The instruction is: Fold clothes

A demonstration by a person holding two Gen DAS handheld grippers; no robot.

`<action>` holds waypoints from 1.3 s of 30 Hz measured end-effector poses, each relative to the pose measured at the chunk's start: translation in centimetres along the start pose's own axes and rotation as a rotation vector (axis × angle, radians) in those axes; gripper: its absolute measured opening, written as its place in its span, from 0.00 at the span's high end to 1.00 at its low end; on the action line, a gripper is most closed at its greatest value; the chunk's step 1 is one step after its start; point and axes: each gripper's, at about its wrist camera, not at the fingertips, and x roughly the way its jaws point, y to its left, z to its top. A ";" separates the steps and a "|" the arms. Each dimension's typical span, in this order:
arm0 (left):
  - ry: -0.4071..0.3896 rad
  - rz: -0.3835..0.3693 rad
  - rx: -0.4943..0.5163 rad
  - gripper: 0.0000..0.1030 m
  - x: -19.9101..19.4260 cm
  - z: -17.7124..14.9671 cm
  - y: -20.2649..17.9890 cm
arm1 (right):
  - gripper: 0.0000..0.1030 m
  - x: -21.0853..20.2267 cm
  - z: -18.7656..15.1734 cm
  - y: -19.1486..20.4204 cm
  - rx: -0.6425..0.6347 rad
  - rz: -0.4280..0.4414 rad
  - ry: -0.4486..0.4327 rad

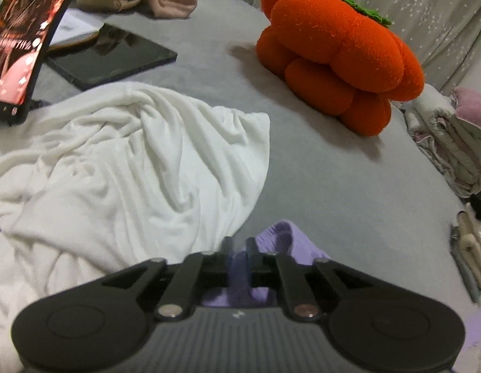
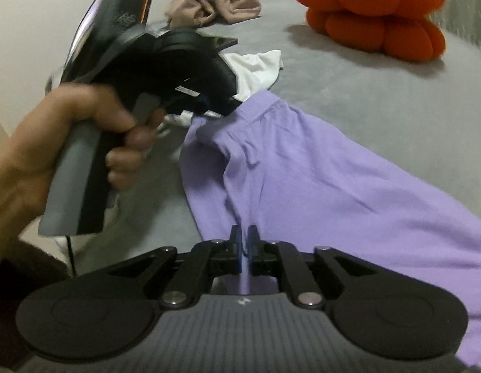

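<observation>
Pinching the purple garment [image 2: 318,180] at two spots, both grippers have their fingers closed tight on its cloth. The right gripper [image 2: 244,242] bites a fold near the person's side, and the left gripper [image 1: 239,248] holds the ribbed edge farther off. The garment lies spread on the grey bed [image 2: 365,93], with a crumpled white garment [image 1: 131,161] just beside it. This looks like a fold being carried over. Next, both grips should probably move together, keeping the cloth flat, away from the orange plush pumpkin [image 1: 340,59].
</observation>
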 end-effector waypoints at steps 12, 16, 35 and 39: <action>0.063 -0.151 -0.081 0.62 -6.4 -0.9 1.7 | 0.48 -8.8 -3.0 -7.7 0.380 0.003 -0.121; 0.116 -0.216 -0.102 0.62 -6.8 -1.8 1.4 | 0.48 -11.5 -4.8 -12.8 0.669 0.030 -0.179; 0.098 -0.050 0.045 0.67 -3.7 -4.4 -3.3 | 0.50 -14.1 -8.1 -20.8 0.913 -0.183 -0.246; 0.081 -0.032 0.054 0.72 -3.6 -4.4 -3.4 | 0.53 -14.0 -8.4 -21.9 0.980 -0.193 -0.263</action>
